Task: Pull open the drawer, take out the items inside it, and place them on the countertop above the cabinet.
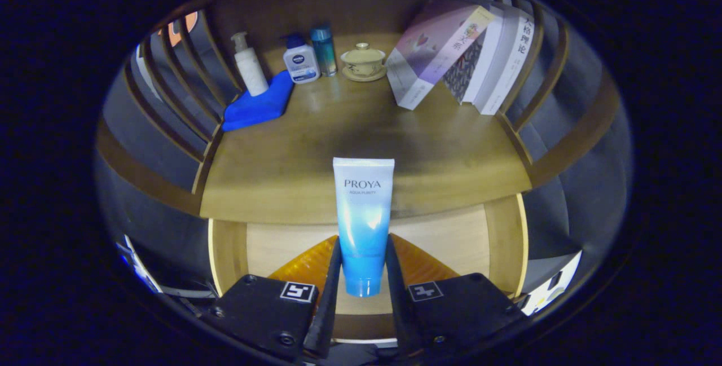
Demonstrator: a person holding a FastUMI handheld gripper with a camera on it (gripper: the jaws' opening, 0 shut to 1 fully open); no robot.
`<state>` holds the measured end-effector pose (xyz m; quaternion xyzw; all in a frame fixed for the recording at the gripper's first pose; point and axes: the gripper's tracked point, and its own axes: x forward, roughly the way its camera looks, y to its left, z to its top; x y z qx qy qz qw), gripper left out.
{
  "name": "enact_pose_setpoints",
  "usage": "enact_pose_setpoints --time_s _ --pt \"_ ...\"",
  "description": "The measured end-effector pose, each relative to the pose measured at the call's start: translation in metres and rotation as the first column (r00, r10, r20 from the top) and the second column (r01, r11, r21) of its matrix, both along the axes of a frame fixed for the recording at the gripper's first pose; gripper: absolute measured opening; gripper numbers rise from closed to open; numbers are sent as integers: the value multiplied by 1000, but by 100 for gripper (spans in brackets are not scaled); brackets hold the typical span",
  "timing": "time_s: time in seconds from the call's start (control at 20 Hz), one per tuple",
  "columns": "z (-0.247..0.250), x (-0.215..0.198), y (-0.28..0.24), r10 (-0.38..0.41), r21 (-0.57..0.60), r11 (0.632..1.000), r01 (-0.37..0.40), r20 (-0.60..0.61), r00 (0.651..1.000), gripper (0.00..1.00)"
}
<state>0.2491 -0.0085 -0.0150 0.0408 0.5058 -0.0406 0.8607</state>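
Above the open drawer (451,242), gripper (364,276) clamps the blue tube (364,214) by its cap end; carry forward past countertop (293,168) front edge, lay flat before releasing.
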Motion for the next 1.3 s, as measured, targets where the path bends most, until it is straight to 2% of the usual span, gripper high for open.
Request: enact_pose_setpoints --time_s 0.3,0.4,0.6,0.95,1.05,1.3 --pt "-5 51 0 11 -13 1000 -9 106 994 46" --pt "-15 59 0 3 2 1000 -3 105 994 46" --pt "-35 64 -1 -21 45 999 17 82 996 46" --pt "-32 76 -4 -15 52 999 7 151 988 50" --pt "-30 75 -5 -37 71 997 25 168 985 52" --pt "4 73 -12 -42 50 998 28 298 954 60"
